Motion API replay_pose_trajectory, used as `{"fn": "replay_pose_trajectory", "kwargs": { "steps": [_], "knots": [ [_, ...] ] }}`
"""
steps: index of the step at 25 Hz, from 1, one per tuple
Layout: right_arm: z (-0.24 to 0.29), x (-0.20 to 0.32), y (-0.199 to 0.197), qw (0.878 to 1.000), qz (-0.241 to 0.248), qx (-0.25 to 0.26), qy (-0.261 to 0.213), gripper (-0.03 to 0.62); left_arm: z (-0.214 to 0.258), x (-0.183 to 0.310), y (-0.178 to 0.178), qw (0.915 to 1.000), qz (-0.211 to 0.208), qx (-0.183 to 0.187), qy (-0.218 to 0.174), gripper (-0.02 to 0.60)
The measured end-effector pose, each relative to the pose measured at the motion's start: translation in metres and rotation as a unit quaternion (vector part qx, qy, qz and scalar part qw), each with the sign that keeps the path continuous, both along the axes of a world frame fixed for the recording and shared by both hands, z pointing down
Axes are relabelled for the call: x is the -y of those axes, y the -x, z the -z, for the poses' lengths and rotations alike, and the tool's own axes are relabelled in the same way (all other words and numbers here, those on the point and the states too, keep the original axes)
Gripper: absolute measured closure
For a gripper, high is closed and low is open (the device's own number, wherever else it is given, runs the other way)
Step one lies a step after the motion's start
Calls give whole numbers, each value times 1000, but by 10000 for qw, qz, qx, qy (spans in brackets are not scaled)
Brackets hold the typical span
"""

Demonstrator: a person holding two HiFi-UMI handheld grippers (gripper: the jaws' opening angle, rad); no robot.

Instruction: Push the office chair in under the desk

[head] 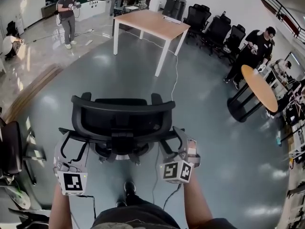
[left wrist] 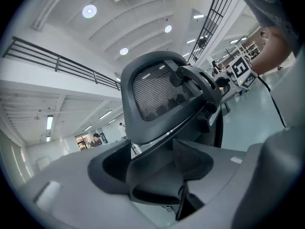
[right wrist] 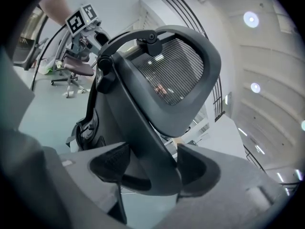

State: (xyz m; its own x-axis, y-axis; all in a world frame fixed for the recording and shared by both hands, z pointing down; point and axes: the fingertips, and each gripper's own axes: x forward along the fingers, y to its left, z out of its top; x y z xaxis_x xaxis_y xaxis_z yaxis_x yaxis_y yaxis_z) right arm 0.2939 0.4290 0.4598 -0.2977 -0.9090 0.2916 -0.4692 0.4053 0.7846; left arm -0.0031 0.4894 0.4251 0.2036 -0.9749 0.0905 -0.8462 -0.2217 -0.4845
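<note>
Now L gripper [head: 75,142], R gripper [head: 174,142] fingers [right wrist: 198,168] spread rnd chair [head: 121,113] arms; desk [head: 152,23] well ahead.

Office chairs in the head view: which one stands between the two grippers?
The chair at bottom centre, before the person, its backrest facing them. The other chairs line the far wall; a lone chair sits at the left edge.

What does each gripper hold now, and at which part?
Nothing is gripped. The left gripper stands open around the left armrest of the office chair, the right gripper open around its right armrest; pads not pressing.
</note>
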Motion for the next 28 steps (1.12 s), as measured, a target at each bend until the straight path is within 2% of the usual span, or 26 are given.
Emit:
{"fn": "replay_pose_trajectory", "kwargs": {
  "steps": [4, 8, 13, 18, 25, 28],
  "knots": [
    [-7, 11, 6, 9997, 132, -138, 131, 301, -2, 0, 1, 9999, -61, -118, 22, 281],
    [-7, 24, 15, 9996, 204, -137, 170, 301, -9, 8, 10, 9998, 89, -189, 70, 301],
    [-8, 45, 30, 9991, 303, -210, 227, 306, -16, 28, 16, 9997, 156, 79, 154, 396],
    [-2, 92, 49, 9987, 303, -250, 317, 310, -2, 78, 33, 9999, 82, -48, 99, 396],
    [-5, 107, 52, 9987, 361, -245, 256, 310, -9, 96, 40, 9994, 288, -169, -7, 396],
    [-1, 118, 51, 9988, 316, -261, 254, 310, 1, 107, 49, 9990, 360, -244, -80, 303]
  ]
}}
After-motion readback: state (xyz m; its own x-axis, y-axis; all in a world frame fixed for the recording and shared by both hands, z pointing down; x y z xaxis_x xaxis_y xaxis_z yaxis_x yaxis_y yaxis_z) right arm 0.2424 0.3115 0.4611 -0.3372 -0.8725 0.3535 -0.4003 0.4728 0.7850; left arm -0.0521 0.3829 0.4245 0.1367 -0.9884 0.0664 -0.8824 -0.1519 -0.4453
